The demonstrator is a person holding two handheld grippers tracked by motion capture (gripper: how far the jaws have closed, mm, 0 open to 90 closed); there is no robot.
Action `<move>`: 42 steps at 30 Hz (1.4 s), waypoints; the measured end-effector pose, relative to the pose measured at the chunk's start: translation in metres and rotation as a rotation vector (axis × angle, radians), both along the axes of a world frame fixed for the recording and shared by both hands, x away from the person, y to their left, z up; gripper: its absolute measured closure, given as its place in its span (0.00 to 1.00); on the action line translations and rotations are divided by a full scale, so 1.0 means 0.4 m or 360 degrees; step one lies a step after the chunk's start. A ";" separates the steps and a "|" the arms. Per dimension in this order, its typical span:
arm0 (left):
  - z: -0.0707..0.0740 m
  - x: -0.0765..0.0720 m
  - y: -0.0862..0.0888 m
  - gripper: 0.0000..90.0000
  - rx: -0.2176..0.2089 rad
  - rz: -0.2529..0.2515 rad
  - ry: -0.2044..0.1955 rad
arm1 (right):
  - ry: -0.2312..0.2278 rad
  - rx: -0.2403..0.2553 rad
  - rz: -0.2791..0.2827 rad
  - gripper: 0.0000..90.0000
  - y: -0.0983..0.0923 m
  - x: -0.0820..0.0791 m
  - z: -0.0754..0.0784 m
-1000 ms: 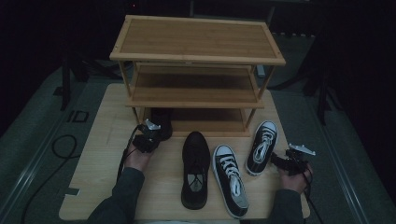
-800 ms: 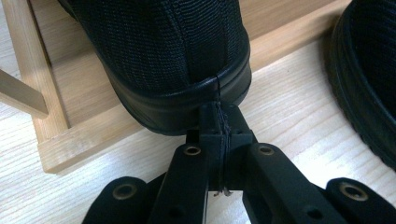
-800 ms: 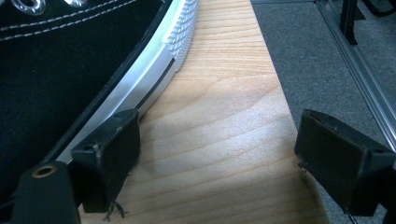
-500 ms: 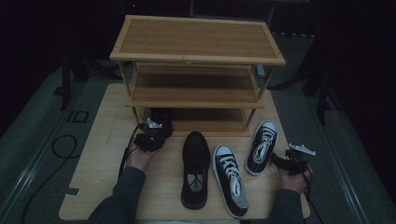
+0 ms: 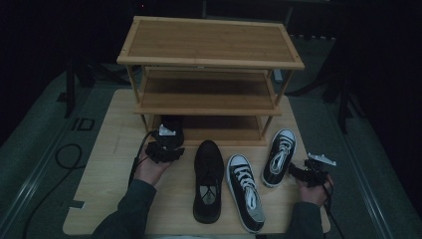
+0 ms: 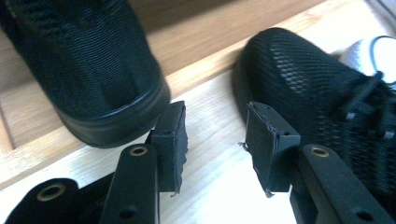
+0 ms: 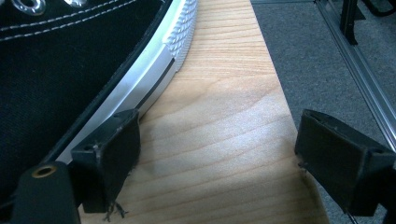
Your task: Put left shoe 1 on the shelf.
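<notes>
One black mesh shoe stands on the bottom shelf of a three-tier wooden rack, heel toward me. My left gripper hovers just behind that heel. Its jaws have just been opening and now stand open with nothing between them. The matching black shoe lies on the table to the right. Two black-and-white canvas sneakers lie further right. My right gripper rests open on the table, its left finger beside the right sneaker's sole.
The rack's middle and top shelves are bare. The wooden table ends close to the right of my right gripper, with grey carpet and a metal rail beyond. A cable loops on the floor at the left.
My left gripper has lifted slightly behind the heel of the shelved black shoe. The shoes and the right hand have not moved.
</notes>
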State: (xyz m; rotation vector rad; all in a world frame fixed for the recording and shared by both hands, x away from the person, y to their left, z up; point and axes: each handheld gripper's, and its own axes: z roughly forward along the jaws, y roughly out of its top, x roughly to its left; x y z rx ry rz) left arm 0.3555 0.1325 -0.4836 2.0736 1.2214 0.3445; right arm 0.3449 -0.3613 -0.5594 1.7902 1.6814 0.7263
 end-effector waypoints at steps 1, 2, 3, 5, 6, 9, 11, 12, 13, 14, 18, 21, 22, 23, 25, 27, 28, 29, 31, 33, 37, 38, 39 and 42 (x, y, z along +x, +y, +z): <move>0.005 -0.003 -0.003 0.64 0.0001 -0.0013 0.0003 | 0.0000 0.0000 0.0000 0.16 0.000 0.000 0.000; 0.010 -0.007 -0.006 0.64 -0.0002 -0.0024 0.0000 | 0.0000 0.0000 0.0000 0.16 0.000 0.000 0.000; 0.010 -0.007 -0.006 0.63 -0.0002 -0.0024 0.0000 | 0.0000 0.0000 0.0000 0.16 0.000 0.000 0.000; 0.022 -0.015 -0.012 0.63 -0.0017 -0.0056 0.0001 | 0.0000 0.0000 0.0000 0.16 0.000 0.000 0.000; 0.034 -0.023 -0.018 0.62 -0.0042 -0.0079 -0.0001 | 0.0000 0.0000 0.0000 0.16 0.000 0.000 0.000; 0.048 -0.038 -0.030 0.61 -0.0063 -0.0118 -0.0001 | 0.0000 0.0001 0.0000 0.16 0.000 0.000 0.000; 0.053 -0.044 -0.035 0.60 -0.0059 -0.0135 -0.0005 | 0.0000 0.0000 0.0000 0.16 0.000 0.000 0.000; 0.058 -0.049 -0.039 0.60 -0.0060 -0.0148 -0.0010 | 0.0000 0.0000 0.0000 0.16 0.000 0.000 0.000; 0.062 -0.054 -0.043 0.60 -0.0063 -0.0165 -0.0010 | 0.0000 0.0000 0.0000 0.16 0.000 0.000 0.000; 0.069 -0.061 -0.048 0.60 -0.0069 -0.0179 -0.0011 | 0.0000 0.0000 0.0000 0.16 0.000 0.000 0.000; 0.083 -0.079 -0.062 0.58 -0.0064 -0.0209 -0.0013 | 0.0000 0.0000 0.0000 0.16 0.000 0.000 0.000; 0.091 -0.090 -0.072 0.56 -0.0068 -0.0227 -0.0015 | 0.0001 0.0001 0.0000 0.16 0.000 0.000 0.000; 0.093 -0.094 -0.075 0.56 -0.0062 -0.0236 -0.0016 | 0.0000 0.0000 0.0000 0.16 0.000 0.000 0.000; 0.099 -0.102 -0.083 0.54 -0.0048 -0.0250 -0.0024 | 0.0000 0.0000 0.0000 0.16 0.000 0.000 0.000; 0.104 -0.111 -0.093 0.53 -0.0047 -0.0267 -0.0023 | 0.0000 0.0000 0.0000 0.16 0.000 0.000 0.000; 0.108 -0.118 -0.103 0.51 -0.0036 -0.0288 -0.0020 | 0.0000 0.0000 0.0000 0.16 0.000 0.000 0.000; 0.109 -0.121 -0.107 0.50 -0.0038 -0.0302 -0.0017 | 0.0000 0.0000 0.0000 0.16 0.000 0.000 0.000; 0.110 -0.124 -0.113 0.49 -0.0035 -0.0304 -0.0018 | 0.0000 0.0000 0.0000 0.16 0.000 0.000 0.000; 0.109 -0.127 -0.120 0.48 -0.0041 -0.0313 -0.0012 | 0.0001 0.0000 0.0000 0.16 0.000 0.000 0.000; 0.109 -0.131 -0.127 0.48 -0.0039 -0.0323 -0.0009 | 0.0000 0.0000 0.0000 0.16 0.000 0.000 0.000; 0.103 -0.143 -0.148 0.47 -0.0014 -0.0366 0.0007 | 0.0001 0.0000 0.0000 0.16 0.000 0.000 0.000; 0.101 -0.146 -0.152 0.47 -0.0012 -0.0376 0.0010 | 0.0000 0.0000 0.0000 0.16 0.000 0.000 0.000; 0.099 -0.149 -0.157 0.47 -0.0011 -0.0386 0.0012 | 0.0000 0.0000 0.0000 0.16 0.000 0.000 0.000; 0.090 -0.155 -0.168 0.47 0.0024 -0.0403 0.0020 | 0.0000 0.0000 0.0000 0.16 0.000 0.000 0.000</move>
